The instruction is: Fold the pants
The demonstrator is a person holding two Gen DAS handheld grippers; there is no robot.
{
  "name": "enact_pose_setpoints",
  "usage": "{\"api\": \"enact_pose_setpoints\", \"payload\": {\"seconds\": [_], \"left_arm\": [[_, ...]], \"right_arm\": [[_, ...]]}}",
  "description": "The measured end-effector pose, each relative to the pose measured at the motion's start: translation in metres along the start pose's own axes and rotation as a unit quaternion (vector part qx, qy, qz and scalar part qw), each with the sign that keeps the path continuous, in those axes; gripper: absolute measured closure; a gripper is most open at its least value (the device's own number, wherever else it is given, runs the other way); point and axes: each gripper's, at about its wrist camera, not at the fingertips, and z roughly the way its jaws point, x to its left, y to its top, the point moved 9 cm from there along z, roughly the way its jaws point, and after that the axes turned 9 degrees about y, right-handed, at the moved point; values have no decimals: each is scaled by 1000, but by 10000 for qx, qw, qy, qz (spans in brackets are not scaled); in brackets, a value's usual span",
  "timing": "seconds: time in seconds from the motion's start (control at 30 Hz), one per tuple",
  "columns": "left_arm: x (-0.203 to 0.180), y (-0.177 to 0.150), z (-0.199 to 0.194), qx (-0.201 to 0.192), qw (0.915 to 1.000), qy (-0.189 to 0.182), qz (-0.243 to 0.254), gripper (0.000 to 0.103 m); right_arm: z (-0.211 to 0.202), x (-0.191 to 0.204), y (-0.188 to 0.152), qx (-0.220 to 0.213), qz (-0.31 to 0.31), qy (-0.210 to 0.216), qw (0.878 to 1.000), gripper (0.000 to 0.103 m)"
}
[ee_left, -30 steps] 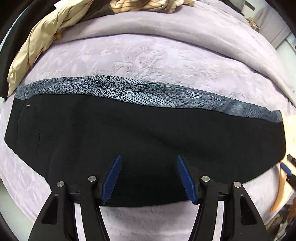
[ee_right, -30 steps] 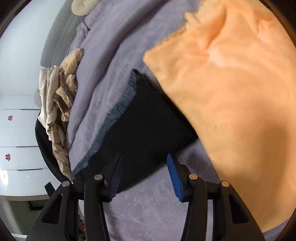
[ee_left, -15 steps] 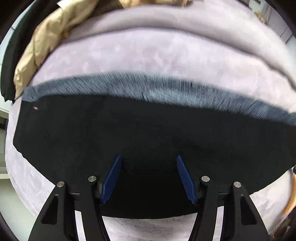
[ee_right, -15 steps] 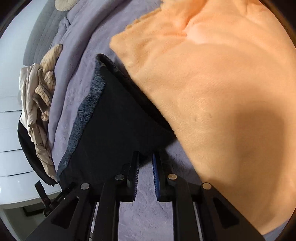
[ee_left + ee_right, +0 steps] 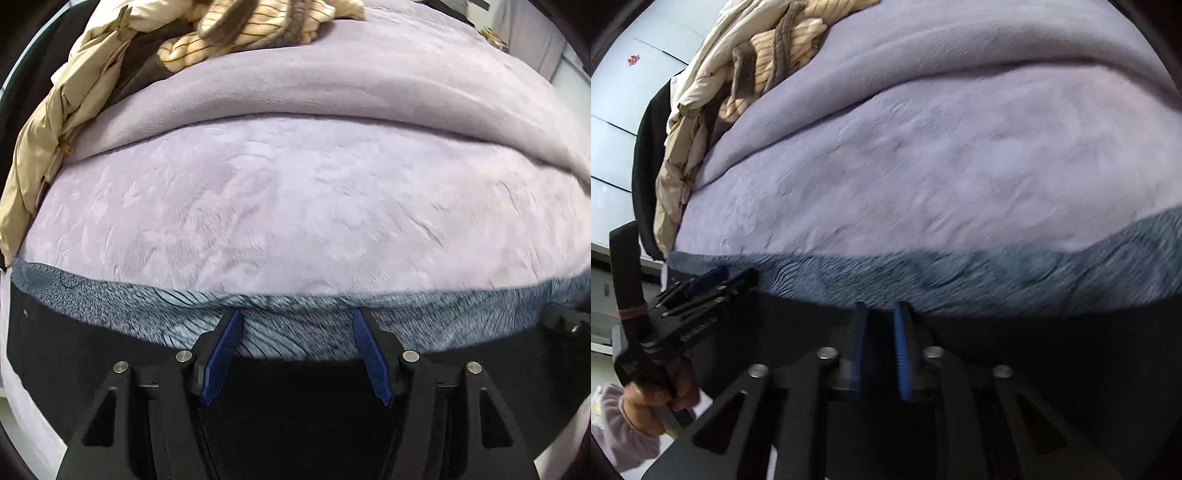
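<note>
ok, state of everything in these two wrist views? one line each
black pants with grey patterned band: spread flat on the bed, band along the far edge
left gripper: fingers wide open over the band, gripping nothing
right gripper: fingers nearly closed at the band edge; grip unclear
lilac plush blanket: laid over the bed, top layer folded back
beige jacket pile: crumpled at the far left

Beyond the patterned edge of the pants (image 5: pixel 295 332), a broad stretch of lilac blanket (image 5: pixel 295 206) lies flat and unobstructed, giving open passage forward for either gripper. Farther back, a raised fold of the blanket (image 5: pixel 314 88) runs across the bed as a low ridge. A heap of beige and striped clothes (image 5: pixel 92 85) blocks the far left corner. The left gripper (image 5: pixel 701 291) occupies the space just left of the right gripper (image 5: pixel 880 314).
</note>
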Motion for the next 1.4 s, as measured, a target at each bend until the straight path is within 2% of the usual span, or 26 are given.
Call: {"api": "enact_pose_setpoints", "payload": {"seconds": [0.03, 0.07, 0.1, 0.17, 0.2, 0.27, 0.3, 0.4, 0.47, 0.57, 0.63, 0.67, 0.73, 0.77, 0.83, 0.87, 0.9, 0.97, 1.03, 1.07, 1.13, 1.27, 1.33, 1.4], "left_arm": [[3, 4, 5, 10, 10000, 0, -33, 38], [8, 10, 7, 9, 10000, 24, -57, 32], [15, 17, 10, -17, 9999, 82, -79, 31], [26, 26, 10, 12, 9996, 246, -139, 31], [33, 30, 8, 29, 9994, 260, -206, 31], [49, 33, -4, -41, 9991, 280, -303, 31], [60, 34, -7, -59, 9990, 333, -278, 31], [95, 11, -21, -33, 9978, 635, -209, 31], [120, -23, -22, 82, 9964, 786, -314, 31], [160, -62, -21, 333, 9922, 1033, -607, 31], [178, -82, -13, 571, 9889, 1096, -829, 31], [190, -95, -7, 718, 9862, 1113, -995, 31], [196, -111, -2, 749, 9849, 990, -1211, 21], [199, -112, 3, 719, 9839, 1047, -1257, 15], [196, -110, 13, 764, 9844, 1054, -1182, 15], [194, -107, 16, 766, 9847, 1066, -1143, 15], [195, -104, 18, 749, 9851, 1064, -1129, 15], [194, -100, 23, 715, 9859, 1037, -1099, 15], [198, -97, 26, 731, 9855, 1021, -1140, 10], [201, -98, 28, 731, 9848, 1046, -1179, 6], [202, -98, 22, 744, 9846, 996, -1226, 5], [206, -98, 14, 780, 9846, 1047, -1160, 6], [211, -100, 7, 784, 9846, 1064, -1148, 6], [219, -102, -1, 764, 9838, 1098, -1194, 6]], "right_arm": [[-7, -13, 7, -109, 72, -112, 9999, 101], [-16, -30, 14, -234, 201, -281, 9991, 101], [-27, -48, 21, -357, 355, -516, 9974, 100], [-49, -75, 26, -493, 663, -724, 9939, 100], [-61, -82, 27, -552, 820, -649, 9930, 95], [-88, -83, 24, -713, 916, -505, 9920, 93], [-100, -82, 17, -733, 926, -490, 9918, 88], [-129, -76, -19, -830, 1298, -13, 9881, 82], [-137, -74, -55, -775, 1689, 281, 9822, 81], [-128, -73, -108, -590, 2291, 537, 9701, 77], [-110, -72, -128, -515, 2589, 607, 9626, 75], [-103, -73, -131, -531, 2705, 571, 9595, 75], [-99, -83, -131, -756, 2974, 677, 9494, 75], [-98, -87, -126, -852, 3065, 735, 9452, 75], [-98, -94, -116, -970, 3242, 835, 9373, 75], [-99, -93, -111, -1004, 3234, 841, 9372, 84], [-102, -91, -104, -1043, 3182, 843, 9385, 87], [-106, -91, -99, -1034, 3050, 728, 9439, 87], [-104, -104, -105, -980, 3040, 385, 9468, 87], [-101, -108, -108, -960, 3119, 461, 9441, 87], [-98, -111, -112, -957, 3304, 626, 9369, 88], [-110, -89, -111, -800, 2938, 494, 9512, 84], [-112, -72, -114, -714, 2765, 665, 9560, 83], [-104, -43, -119, -463, 2563, 971, 9606, 77]]}}
